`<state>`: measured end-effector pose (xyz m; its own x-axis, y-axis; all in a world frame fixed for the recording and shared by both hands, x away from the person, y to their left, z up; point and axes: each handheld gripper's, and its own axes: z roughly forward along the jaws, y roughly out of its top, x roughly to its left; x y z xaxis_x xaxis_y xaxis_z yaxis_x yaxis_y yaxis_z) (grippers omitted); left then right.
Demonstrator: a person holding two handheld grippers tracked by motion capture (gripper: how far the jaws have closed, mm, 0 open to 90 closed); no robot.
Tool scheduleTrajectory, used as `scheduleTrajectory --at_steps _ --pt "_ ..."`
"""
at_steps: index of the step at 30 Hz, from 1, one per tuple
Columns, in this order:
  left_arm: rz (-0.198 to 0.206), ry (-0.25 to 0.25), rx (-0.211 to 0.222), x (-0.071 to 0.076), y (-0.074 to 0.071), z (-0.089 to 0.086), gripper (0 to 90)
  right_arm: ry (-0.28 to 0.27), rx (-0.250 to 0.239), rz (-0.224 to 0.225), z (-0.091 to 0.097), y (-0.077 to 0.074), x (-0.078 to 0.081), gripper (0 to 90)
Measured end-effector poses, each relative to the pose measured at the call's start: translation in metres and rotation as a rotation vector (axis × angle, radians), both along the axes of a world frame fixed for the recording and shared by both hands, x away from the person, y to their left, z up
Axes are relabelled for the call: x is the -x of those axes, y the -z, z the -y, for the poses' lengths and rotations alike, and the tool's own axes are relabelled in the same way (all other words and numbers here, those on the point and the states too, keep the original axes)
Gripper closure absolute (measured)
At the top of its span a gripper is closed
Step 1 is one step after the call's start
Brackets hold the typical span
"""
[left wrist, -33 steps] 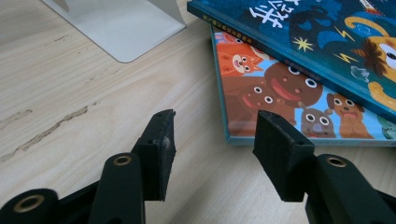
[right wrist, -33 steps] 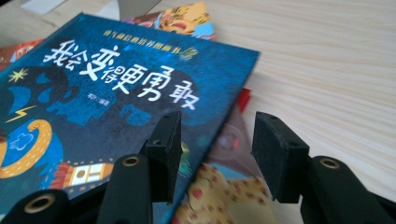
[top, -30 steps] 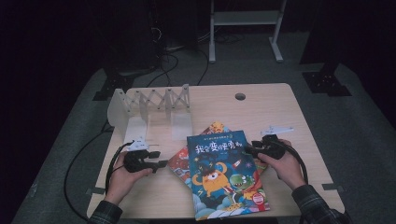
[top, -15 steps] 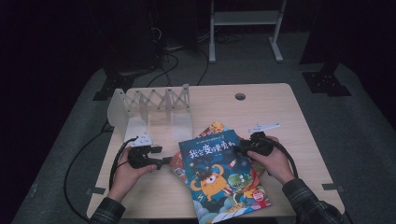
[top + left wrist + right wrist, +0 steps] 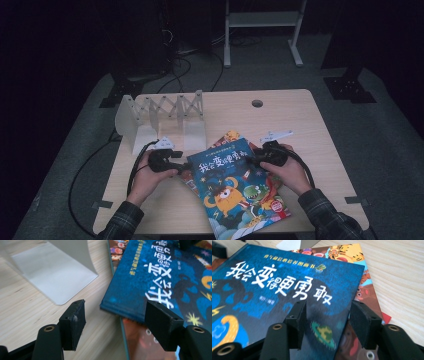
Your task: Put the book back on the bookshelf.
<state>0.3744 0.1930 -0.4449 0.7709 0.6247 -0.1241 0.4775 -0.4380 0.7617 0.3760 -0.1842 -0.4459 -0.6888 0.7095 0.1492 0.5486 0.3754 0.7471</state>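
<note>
I see the blue hardcover picture book with white lettering and cartoon monsters (image 5: pixel 235 187) lying on a stack of other colourful books (image 5: pixel 231 137) near the front middle of the pale wooden table (image 5: pixel 300 115). My left gripper (image 5: pixel 115 322) sits at the book's left corner, jaws spread, nothing pinched, having just been opening. My right gripper (image 5: pixel 327 322) straddles the book's right edge, jaws parted and just opening; I cannot tell whether the pads touch the cover. A white accordion bookstand (image 5: pixel 160 112) stands behind.

Dim room, table lit from above; close views slightly soft.
</note>
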Motion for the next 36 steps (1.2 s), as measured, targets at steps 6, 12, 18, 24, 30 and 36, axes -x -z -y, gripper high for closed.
scheduleTrajectory --at_steps 6,12,18,24,30,36 --pt "-0.004 0.008 0.006 -0.007 -0.001 0.005 33.4 0.007 -0.043 -0.015 0.02 -0.006 0.022 45.8" --pt "-0.02 0.03 0.023 -0.006 0.0 0.008 35.8 -0.017 -0.05 -0.051 0.03 -0.001 0.049 47.5" --pt "-0.03 0.03 0.042 -0.004 0.002 0.008 36.3 -0.018 -0.02 -0.036 0.027 0.002 0.062 47.7" --pt "-0.048 0.029 0.05 -0.002 0.002 0.004 36.5 -0.035 0.003 -0.029 0.024 0.001 0.054 48.1" --pt "-0.056 0.039 0.056 0.003 0.002 0.002 36.4 -0.044 0.013 -0.025 0.02 0.0 0.042 47.4" --pt "-0.07 0.05 0.045 0.007 0.001 0.002 34.6 -0.05 0.037 -0.002 0.015 -0.001 0.031 47.1"
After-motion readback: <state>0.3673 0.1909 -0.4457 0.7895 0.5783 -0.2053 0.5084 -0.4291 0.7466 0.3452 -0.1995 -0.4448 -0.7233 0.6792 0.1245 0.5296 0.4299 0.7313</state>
